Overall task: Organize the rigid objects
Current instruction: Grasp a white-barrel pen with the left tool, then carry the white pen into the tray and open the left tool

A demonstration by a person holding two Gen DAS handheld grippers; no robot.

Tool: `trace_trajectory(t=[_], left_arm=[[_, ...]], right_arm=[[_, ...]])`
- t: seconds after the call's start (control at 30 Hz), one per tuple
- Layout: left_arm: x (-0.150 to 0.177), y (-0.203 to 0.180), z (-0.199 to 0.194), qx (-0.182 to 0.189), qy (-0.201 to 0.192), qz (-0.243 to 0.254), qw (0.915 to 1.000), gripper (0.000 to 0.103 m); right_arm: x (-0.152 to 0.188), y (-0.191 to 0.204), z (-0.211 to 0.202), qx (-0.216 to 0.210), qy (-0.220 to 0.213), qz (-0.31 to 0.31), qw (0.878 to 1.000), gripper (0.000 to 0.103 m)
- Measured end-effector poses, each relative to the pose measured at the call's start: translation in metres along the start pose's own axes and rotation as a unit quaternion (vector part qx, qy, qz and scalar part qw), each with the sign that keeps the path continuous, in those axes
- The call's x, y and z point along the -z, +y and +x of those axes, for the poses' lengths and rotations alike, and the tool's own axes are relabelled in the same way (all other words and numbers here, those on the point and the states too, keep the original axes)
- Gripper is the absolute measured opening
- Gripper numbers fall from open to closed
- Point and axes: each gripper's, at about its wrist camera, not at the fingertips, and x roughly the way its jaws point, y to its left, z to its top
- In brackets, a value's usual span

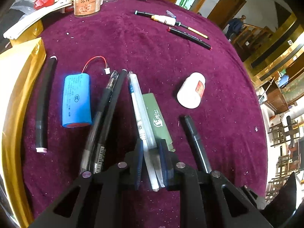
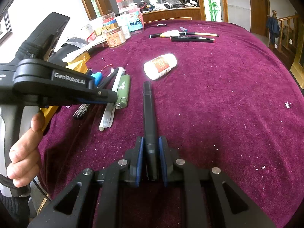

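Most of what we see rests on the table (image 2: pixel 218 87), covered in maroon cloth, with jars (image 2: pixel 121 28) crowded at its far left corner. Near the left edge lies a blue battery (image 1: pixel 77 99) with a red wire, and left of it, a black tube (image 1: pixel 43 102) beside the gold rim.

A white bottle (image 2: pixel 160 66) lies on its side toward the middle. Two long pens (image 2: pixel 188 36) sit near the far edge, well apart from the rest.

We hold the left gripper (image 1: pixel 151 148) over a cluster of pens near the left edge: its jaws stand narrow around the white pens (image 1: pixel 144 121), pads just apart from them (contact is hard to judge). A green lighter (image 1: pixel 157 119) lies touching those pens on their right, and two black pens (image 1: pixel 108 106) lie on their left.

Our right gripper (image 2: pixel 151 146) is clamped on the black marker (image 2: pixel 149 114), whose far end points toward the bottle. A hand (image 2: pixel 24 148) grips the left tool's handle.
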Motion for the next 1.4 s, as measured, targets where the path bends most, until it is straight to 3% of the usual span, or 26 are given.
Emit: trace_trajectory(t=[0.17,0.23,0.33,0.5,0.7,0.83,0.9,1.03,1.2,1.27,1.4], left_arm=[[-0.005,0.008,0.004,0.033,0.01,-0.023,0.9992,0.016],[-0.01,0.007,0.006,0.028,0.011,-0.031,0.9991,0.017],[-0.015,0.001,0.005,0.012,0.007,-0.013,0.9998,0.01],[0.004,0.006,-0.016,0.039,-0.005,-0.004,0.9992,0.007],[0.03,0.035,-0.047,0.127,0.008,-0.048,0.9907,0.007],[0.05,0.052,-0.08,0.149,-0.006,-0.067,0.9865,0.007],[0.063,0.07,-0.109,0.154,-0.028,-0.082,0.9842,0.007],[0.082,0.111,-0.161,0.127,-0.085,-0.114,0.9817,0.007],[0.102,0.16,-0.205,0.063,-0.144,-0.151,0.9759,0.007],[0.109,0.181,-0.209,0.036,-0.151,-0.173,0.9726,0.007],[0.115,0.218,-0.207,0.019,-0.152,-0.208,0.9661,0.007]], right_arm=[[-0.001,0.0,0.0,0.0,0.0,0.0,1.0,0.016],[0.0,0.0,0.0,0.0,0.0,0.0,1.0,0.016],[0.0,0.0,0.0,0.0,0.0,-0.001,1.0,0.016],[0.0,0.0,0.0,-0.002,0.001,0.001,1.0,0.016],[-0.002,0.002,0.002,0.005,0.005,-0.004,1.0,0.016],[-0.007,0.023,0.01,0.049,0.021,-0.065,0.996,0.019],[-0.009,0.029,0.014,0.056,0.019,-0.083,0.995,0.015],[-0.015,0.018,0.004,0.005,-0.005,-0.029,1.0,0.015],[-0.025,0.069,-0.034,-0.114,-0.052,-0.036,0.991,0.015],[-0.028,0.1,-0.035,-0.16,-0.046,-0.053,0.985,0.015],[-0.034,0.164,-0.016,-0.24,-0.005,-0.077,0.968,0.015]])
